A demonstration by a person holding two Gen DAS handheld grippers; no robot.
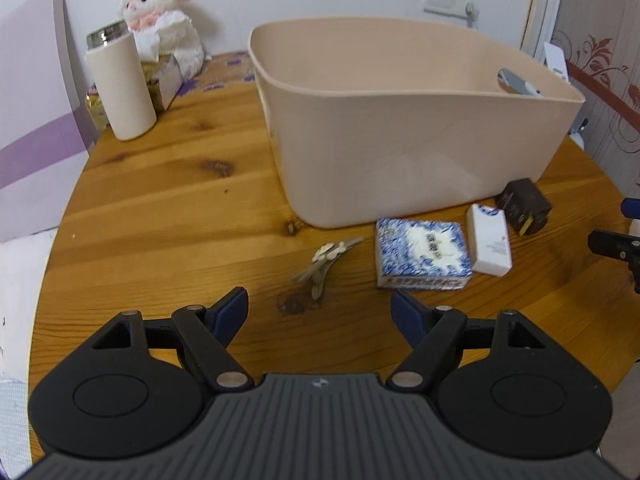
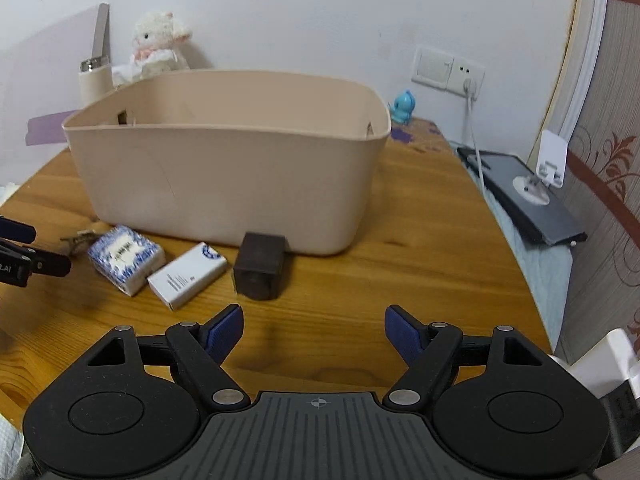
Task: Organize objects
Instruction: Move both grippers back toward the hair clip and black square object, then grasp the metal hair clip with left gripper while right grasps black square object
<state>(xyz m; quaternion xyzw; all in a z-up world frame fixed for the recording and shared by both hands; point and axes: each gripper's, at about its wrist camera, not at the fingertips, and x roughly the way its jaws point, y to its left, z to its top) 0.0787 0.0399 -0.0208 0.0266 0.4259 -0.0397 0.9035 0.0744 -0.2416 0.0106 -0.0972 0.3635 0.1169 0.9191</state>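
L wrist view: left gripper (image 1: 320, 310) was spread wide, nothing btwn the blue pads, over bare wooden table (image 1: 160, 208). Hair clip (image 1: 326, 262) lay just ahead of the gap, slightly blurred, shape hard to read. Blue-white tissue pack (image 1: 420, 256) sat ahead-right of the R finger, white box (image 1: 490, 240) touching or just beside its far side, can't tell which. Dark cube (image 1: 524, 204) beyond that, near the beige bin (image 1: 400, 152) wall. Bin interior mostly hidden by its near wall. Right gripper (image 1: 616, 250) cut off at frame edge.

R wrist view: right gripper (image 2: 314, 330) also released, jaws wide apart, empty. Dark cube (image 2: 262, 266) was straight ahead-left of the L finger, close to bin (image 2: 224, 184) base. White box (image 2: 188, 274) and tissue pack (image 2: 124, 258) further left, side by side. Hair clip (image 2: 78, 238) partly hidden behind the left gripper (image 2: 24, 256), which was cut by the frame edge. Bin contents not visible.
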